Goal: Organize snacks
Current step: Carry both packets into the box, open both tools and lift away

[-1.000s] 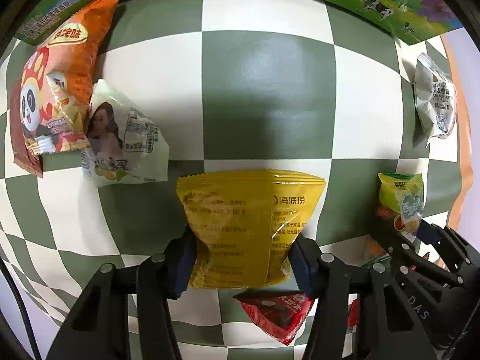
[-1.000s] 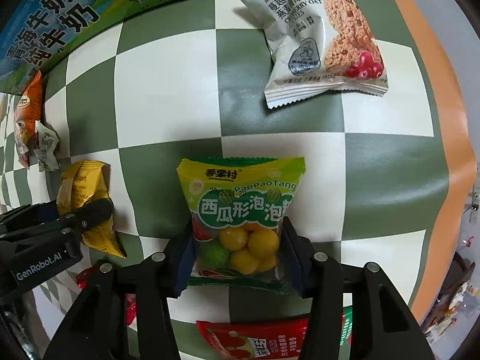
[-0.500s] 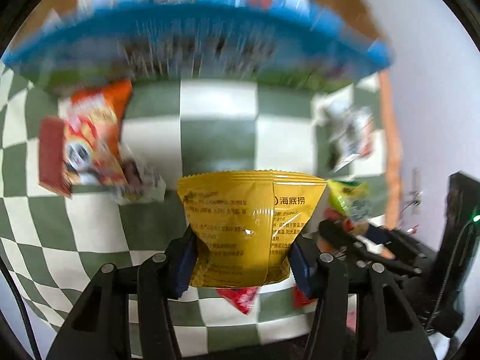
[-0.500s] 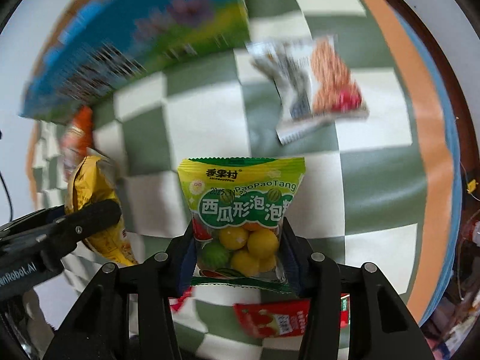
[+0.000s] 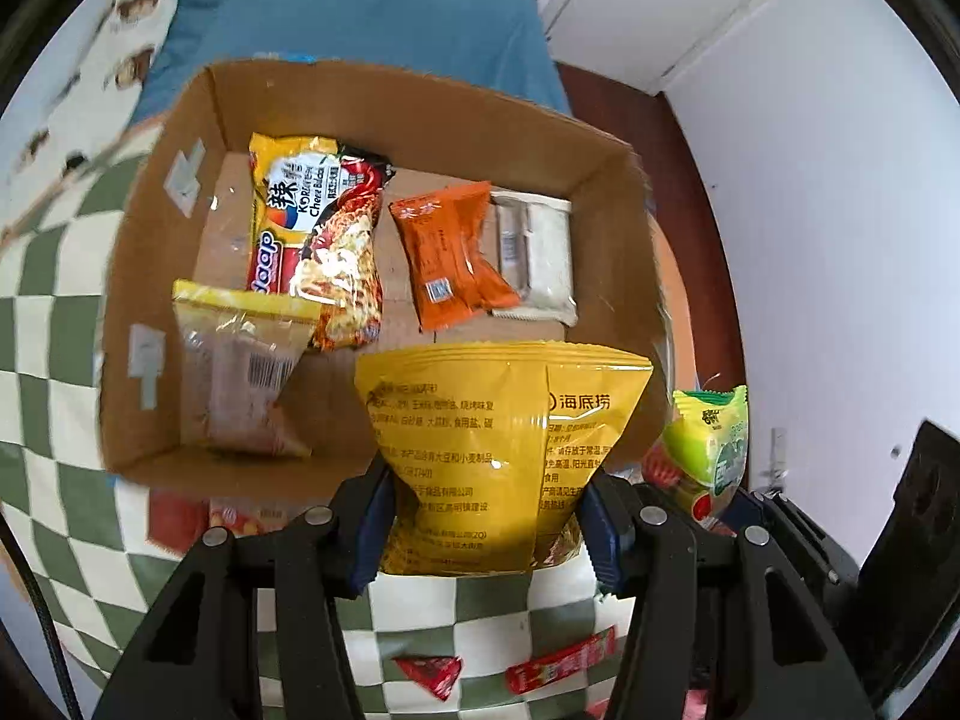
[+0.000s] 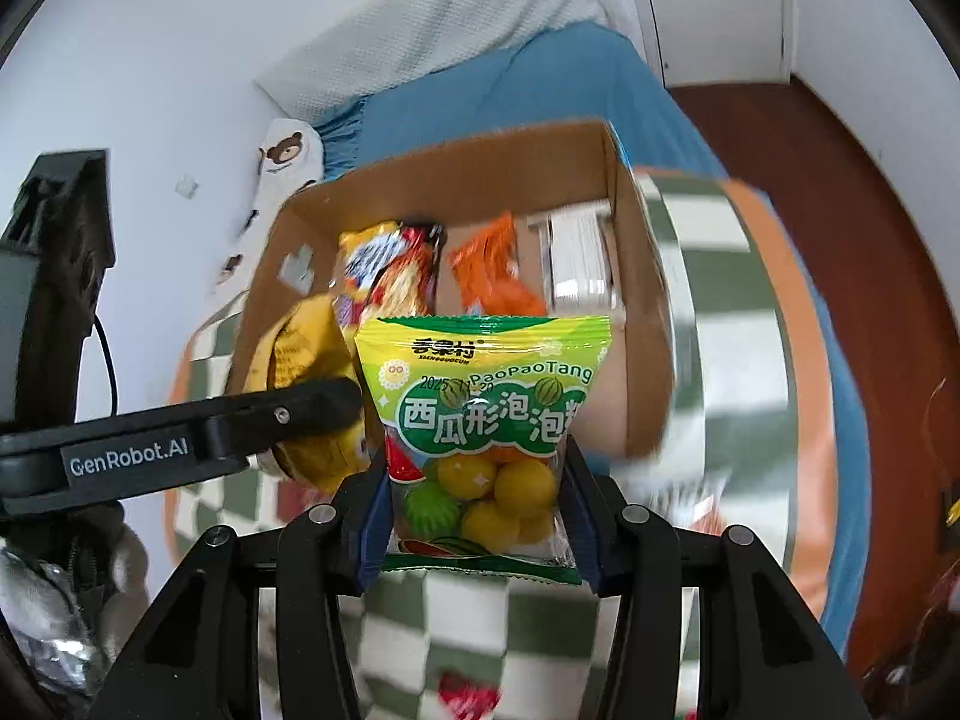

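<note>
Both grippers have swung up from the checkered cloth; cardboard box (image 5: 624, 228) lies just ahead; left gripper (image 5: 486, 516) pinches the yellow snack bag (image 5: 504, 420) nearer its opening; right gripper (image 6: 477, 516) pinches the watermelon gum packet (image 6: 480, 408).

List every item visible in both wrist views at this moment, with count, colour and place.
cardboard box: 1, brown, on the checked cloth
noodle packet: 1, yellow-red, in box, left
clear-fronted packet: 1, yellow-topped, in box, near left
orange packet: 1, orange, in box, centre
white packet: 1, white, in box, right
red sachets: at least 2, red, on cloth
checked cloth: 1, green-white
yellow packet: 1, in left gripper
candy bag: 1, green, in right gripper
</note>
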